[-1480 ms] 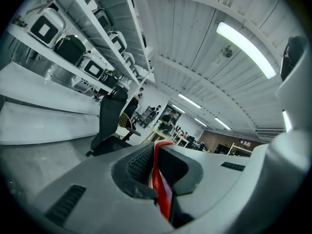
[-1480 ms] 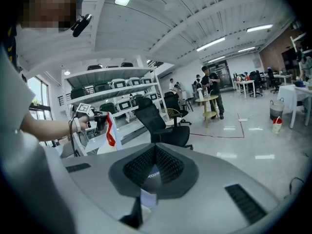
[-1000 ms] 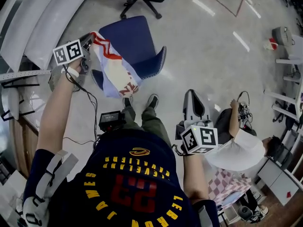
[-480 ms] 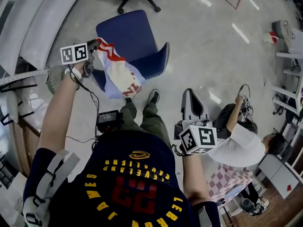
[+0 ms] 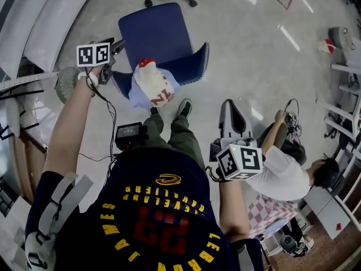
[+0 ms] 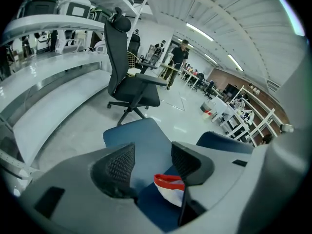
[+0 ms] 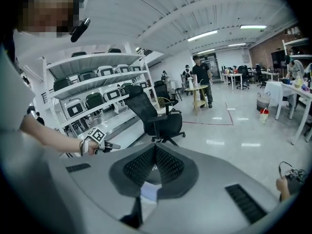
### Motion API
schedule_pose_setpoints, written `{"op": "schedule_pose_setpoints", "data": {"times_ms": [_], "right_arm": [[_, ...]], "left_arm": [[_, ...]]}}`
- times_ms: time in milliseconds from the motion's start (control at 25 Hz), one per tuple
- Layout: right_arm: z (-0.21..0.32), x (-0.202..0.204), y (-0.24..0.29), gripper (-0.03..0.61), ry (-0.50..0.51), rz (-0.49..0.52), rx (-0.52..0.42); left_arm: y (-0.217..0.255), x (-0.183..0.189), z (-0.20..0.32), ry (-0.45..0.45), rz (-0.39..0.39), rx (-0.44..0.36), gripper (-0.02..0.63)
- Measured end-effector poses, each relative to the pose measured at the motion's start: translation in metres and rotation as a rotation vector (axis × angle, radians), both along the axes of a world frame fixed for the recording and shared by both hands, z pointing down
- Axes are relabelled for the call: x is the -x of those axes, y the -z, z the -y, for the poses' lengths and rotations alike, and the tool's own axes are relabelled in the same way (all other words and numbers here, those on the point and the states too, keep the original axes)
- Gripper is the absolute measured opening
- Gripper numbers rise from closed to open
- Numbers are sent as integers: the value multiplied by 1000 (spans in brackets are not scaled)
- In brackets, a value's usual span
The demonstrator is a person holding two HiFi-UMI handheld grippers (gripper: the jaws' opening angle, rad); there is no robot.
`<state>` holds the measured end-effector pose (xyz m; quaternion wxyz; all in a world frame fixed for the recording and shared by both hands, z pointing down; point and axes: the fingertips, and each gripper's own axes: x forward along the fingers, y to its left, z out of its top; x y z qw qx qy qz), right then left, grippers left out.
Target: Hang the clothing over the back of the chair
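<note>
The clothing (image 5: 151, 84), a white and pale blue garment with red trim, lies bunched over the left end of the blue chair's back (image 5: 192, 68). My left gripper (image 5: 118, 44) hovers just left of it, over the seat's edge. Its jaws are opening and stand wide apart, with nothing pressed between them. In the left gripper view the clothing (image 6: 170, 189) shows below the gap between the fingers (image 6: 119, 164), apart from both. My right gripper (image 7: 155, 156) is held low at my right side, away from the chair, with its pads closed together.
A black office chair (image 6: 130, 79) stands on the floor beyond the blue one. A white curved counter (image 5: 51, 16) and a small fan (image 5: 67, 81) are at the left. A seated person (image 5: 285, 171) works at the right, beside a grey chair (image 5: 231, 123).
My left gripper came down to the chair back with the clothing and opened. The clothing, stretched out before, now rests in a heap on the chair back. The right gripper barely moved.
</note>
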<state>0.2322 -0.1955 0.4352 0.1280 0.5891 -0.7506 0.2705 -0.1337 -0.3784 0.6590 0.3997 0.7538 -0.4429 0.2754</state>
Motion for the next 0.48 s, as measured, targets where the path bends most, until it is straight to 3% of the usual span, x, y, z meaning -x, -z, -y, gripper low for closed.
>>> {"op": "schedule_pose_setpoints", "data": {"times_ms": [200, 480], "right_arm": [[3, 11, 3, 8, 35, 0, -8], [8, 28, 8, 8, 87, 5, -25]], "left_arm": [[9, 13, -10, 16, -9, -17, 213], [62, 31, -25, 99, -96, -135, 212]]}}
